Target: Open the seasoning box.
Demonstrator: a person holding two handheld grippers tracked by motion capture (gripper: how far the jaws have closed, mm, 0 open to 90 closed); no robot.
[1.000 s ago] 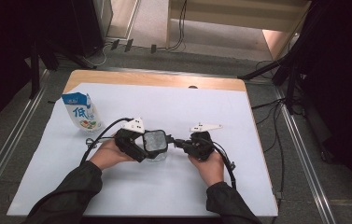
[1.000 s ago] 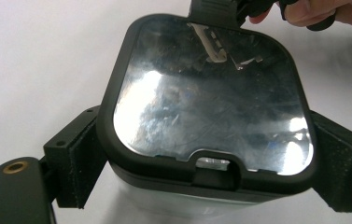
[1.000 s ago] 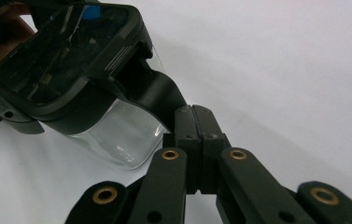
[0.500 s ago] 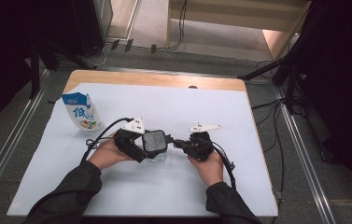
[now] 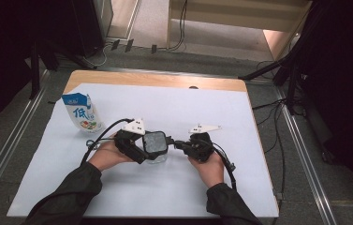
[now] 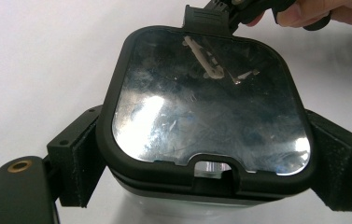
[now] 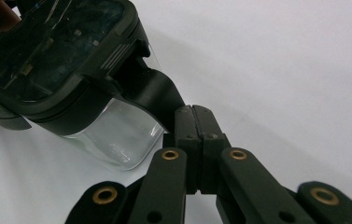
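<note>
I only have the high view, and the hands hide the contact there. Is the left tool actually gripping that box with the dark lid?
Observer: Yes. In the left gripper view, the left tool has one jaw against each side of the lidded container.
Operator: And the other hand?
Observer: The right tool has its jaws pressed together, and its tips meet the black latch tab at the lid's edge. I cannot tell whether it is pinching the tab.
Operator: Anything inside?
Observer: In the right gripper view, the clear body under the lid shows no contents.
</note>
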